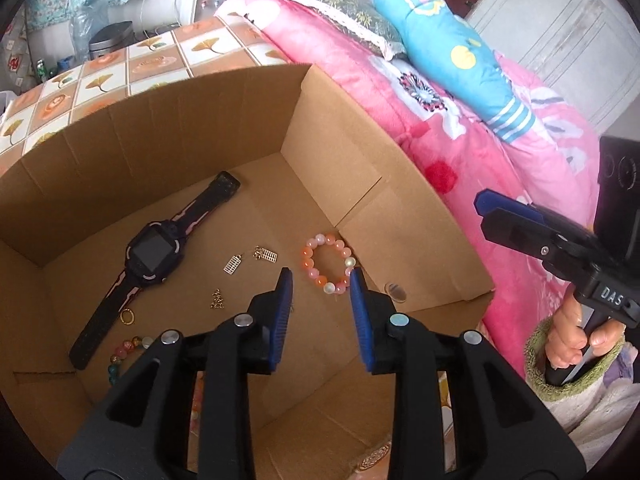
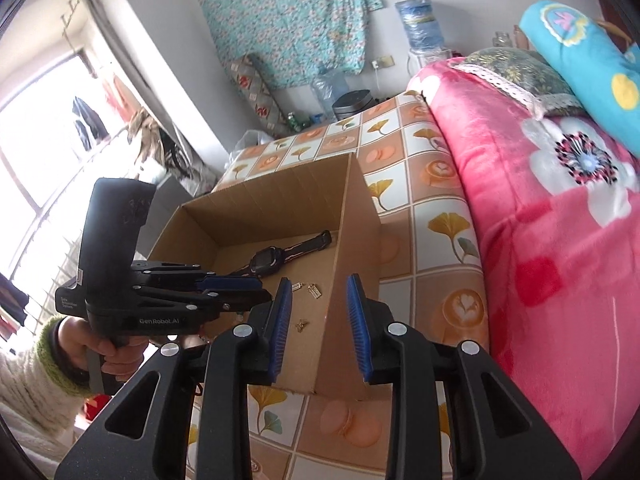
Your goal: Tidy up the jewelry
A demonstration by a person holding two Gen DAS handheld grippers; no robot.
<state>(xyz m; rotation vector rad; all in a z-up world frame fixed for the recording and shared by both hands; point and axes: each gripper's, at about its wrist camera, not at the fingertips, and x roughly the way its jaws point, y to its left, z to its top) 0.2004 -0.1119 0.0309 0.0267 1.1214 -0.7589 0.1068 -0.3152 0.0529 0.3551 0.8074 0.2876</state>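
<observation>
Hovering our left gripper (image 1: 321,280), jaws wide and empty, over the bead bracelet (image 1: 327,264) on the cardboard box (image 1: 400,216) floor. Right gripper (image 2: 319,285) also wide, outside the box. Next: descend, straddle the beads, close gently.

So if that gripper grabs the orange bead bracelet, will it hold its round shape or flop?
The bead bracelet would probably sag, since it looks like separate round beads on a string. The glossy beads may slip between the left gripper pads, and it looks light enough to slide on the cardboard box floor when nudged.
</observation>
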